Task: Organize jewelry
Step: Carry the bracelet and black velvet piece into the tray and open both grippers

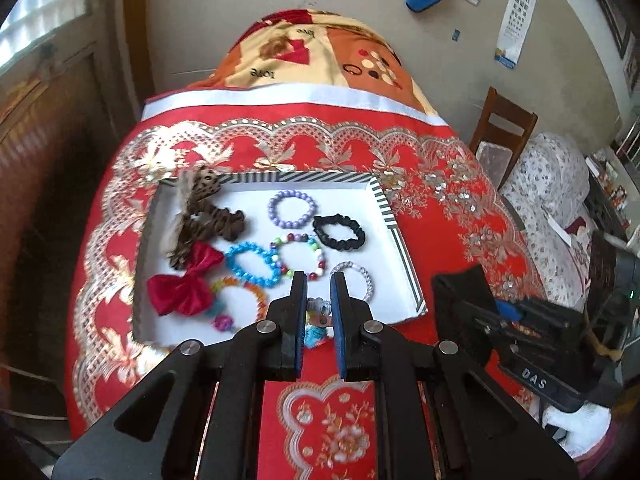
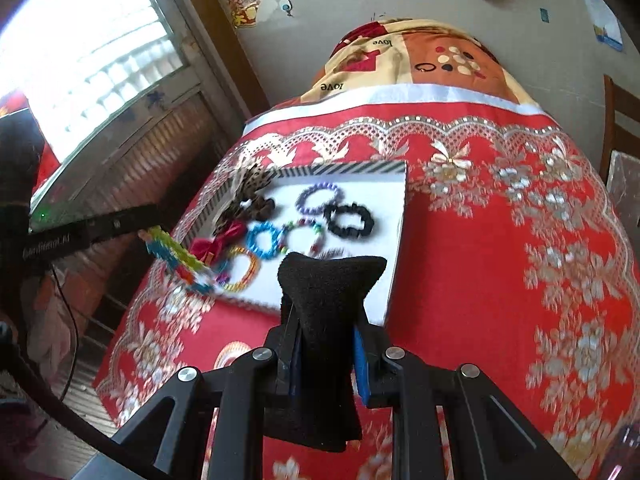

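A white tray with a striped rim (image 1: 384, 200) sits on the red tablecloth and holds bracelets, scrunchies and bows: a purple bead bracelet (image 1: 291, 209), a black scrunchie (image 1: 339, 232), a blue bracelet (image 1: 251, 264), a red bow (image 1: 184, 285). My left gripper (image 1: 319, 280) hovers over the tray's near edge, shut on a colourful beaded bracelet (image 2: 180, 260) that dangles below it (image 1: 318, 322). My right gripper (image 2: 332, 280) is shut on a black velvet jewelry stand (image 2: 320, 344), held above the cloth beside the tray (image 2: 400, 240).
The table has a red and gold cloth (image 1: 460, 208). A patterned blanket (image 1: 320, 52) covers something behind it. A wooden chair (image 1: 504, 132) and a covered seat (image 1: 548, 208) stand to the right. A window and cabinet are at the left.
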Motion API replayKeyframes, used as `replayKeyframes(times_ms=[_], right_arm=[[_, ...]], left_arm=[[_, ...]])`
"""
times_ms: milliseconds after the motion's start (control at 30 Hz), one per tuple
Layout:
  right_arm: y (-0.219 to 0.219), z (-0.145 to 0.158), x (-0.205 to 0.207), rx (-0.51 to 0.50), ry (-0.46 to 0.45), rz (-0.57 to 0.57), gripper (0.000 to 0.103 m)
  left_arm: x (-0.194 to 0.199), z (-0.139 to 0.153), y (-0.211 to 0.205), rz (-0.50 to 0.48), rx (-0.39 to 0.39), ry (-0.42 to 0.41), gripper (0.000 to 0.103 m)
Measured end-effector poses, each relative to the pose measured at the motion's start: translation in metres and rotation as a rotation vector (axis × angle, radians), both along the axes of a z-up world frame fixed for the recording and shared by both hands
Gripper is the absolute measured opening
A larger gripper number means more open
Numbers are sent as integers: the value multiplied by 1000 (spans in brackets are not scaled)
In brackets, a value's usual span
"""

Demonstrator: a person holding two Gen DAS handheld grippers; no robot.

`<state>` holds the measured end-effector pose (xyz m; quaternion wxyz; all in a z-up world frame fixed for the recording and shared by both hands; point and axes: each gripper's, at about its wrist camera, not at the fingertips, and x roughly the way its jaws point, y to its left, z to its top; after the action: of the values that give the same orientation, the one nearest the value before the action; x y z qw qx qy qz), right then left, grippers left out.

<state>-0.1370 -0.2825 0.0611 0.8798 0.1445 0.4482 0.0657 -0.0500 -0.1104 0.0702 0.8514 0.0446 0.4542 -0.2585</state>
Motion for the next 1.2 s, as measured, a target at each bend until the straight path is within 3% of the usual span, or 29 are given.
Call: replayKeyframes(times_ms=[300,667,1133,1200], right_arm=[[-7,-17,77,-31,41,-12,20],[-10,-65,175,-101,142,33,20],[-19,-102,214,-166,209,64,20],[-21,-101,213,-152,200,66,25]], left_arm=[[34,-47,-32,-38,42,65,10],[73,-101,-31,-2,94,144,11],[93,-125,-31,39,93,202,11],[93,-125,-31,43,91,199,12]])
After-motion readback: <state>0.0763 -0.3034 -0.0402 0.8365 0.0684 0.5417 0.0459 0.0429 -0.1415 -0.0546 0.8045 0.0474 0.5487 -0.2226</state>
